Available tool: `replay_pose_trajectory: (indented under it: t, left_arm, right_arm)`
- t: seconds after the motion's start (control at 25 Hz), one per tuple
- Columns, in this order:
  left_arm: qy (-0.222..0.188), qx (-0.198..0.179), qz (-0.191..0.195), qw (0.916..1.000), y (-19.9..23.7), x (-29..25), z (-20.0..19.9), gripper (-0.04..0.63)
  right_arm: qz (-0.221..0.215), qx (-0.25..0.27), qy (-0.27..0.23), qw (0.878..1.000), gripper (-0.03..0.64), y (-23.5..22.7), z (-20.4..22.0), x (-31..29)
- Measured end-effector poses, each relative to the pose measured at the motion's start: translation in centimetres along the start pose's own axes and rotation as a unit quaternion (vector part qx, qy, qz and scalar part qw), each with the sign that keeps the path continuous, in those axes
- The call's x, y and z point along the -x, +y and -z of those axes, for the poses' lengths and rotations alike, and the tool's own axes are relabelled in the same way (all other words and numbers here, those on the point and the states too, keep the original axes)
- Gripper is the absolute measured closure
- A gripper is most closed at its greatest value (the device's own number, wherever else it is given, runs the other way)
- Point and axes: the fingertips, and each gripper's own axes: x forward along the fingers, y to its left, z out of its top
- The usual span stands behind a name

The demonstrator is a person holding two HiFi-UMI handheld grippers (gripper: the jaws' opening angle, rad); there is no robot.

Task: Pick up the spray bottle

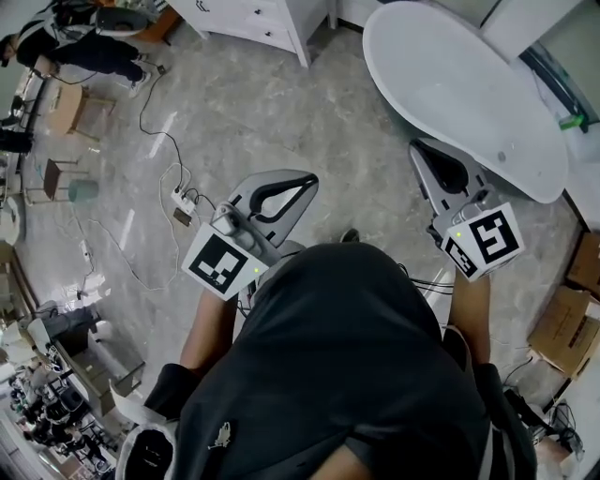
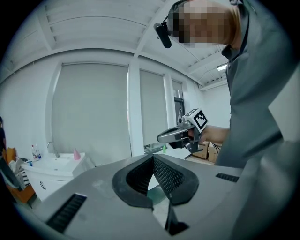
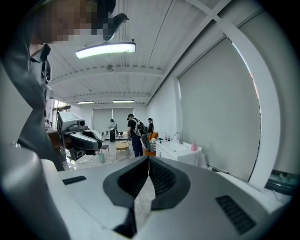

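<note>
A small green bottle (image 1: 573, 120) stands on the ledge past the white bathtub (image 1: 459, 84) at the top right; it is too small for me to make out a spray head. It shows as a green speck (image 2: 164, 149) in the left gripper view. My left gripper (image 1: 305, 180) is held over the marble floor, jaws together, nothing between them. My right gripper (image 1: 418, 148) hangs beside the tub's near rim, also shut and empty. Each gripper shows in the other's view: the right gripper (image 2: 161, 137) and the left gripper (image 3: 99, 140).
A white vanity (image 2: 56, 166) with a pink bottle (image 2: 76, 153) stands by the wall. A white cabinet (image 1: 253, 19) is at the top. Cables and a power strip (image 1: 183, 199) lie on the floor at the left. Cardboard boxes (image 1: 567, 328) sit at the right. People (image 3: 133, 133) stand far off.
</note>
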Motion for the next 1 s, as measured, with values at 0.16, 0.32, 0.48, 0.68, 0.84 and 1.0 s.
replay_pose_trajectory:
  t: [0.16,0.32,0.48,0.68,0.84,1.0]
  left_arm:
    - [0.005,0.002,0.007,1.0000,-0.4,-0.4,0.1,0.589]
    - [0.009,0.000,0.018,0.9998,0.3,-0.1,1.0,0.589]
    - [0.000,0.013,0.024,0.9996,2.3,1.1,1.8,0.589]
    - [-0.019,0.009,0.034,0.9992,6.0,3.8,1.9,0.589]
    - [-0.032,0.017,0.033,0.9988,9.3,6.6,2.6,0.589]
    - [-0.035,0.023,0.034,0.9986,12.4,9.0,3.7,0.589]
  right_arm:
    - [0.009,-0.007,0.004,1.000,0.607,-0.7,0.6,0.3]
    - [0.013,-0.013,0.015,1.000,0.607,-0.4,1.1,-0.8]
    - [0.019,-0.007,0.027,0.999,0.607,0.7,0.6,-3.0]
    - [0.028,0.005,0.030,0.999,0.607,3.0,-1.7,-6.5]
    - [0.035,0.013,0.031,0.999,0.607,4.9,-3.4,-9.8]
    - [0.034,0.022,0.036,0.999,0.607,6.8,-4.5,-13.0]
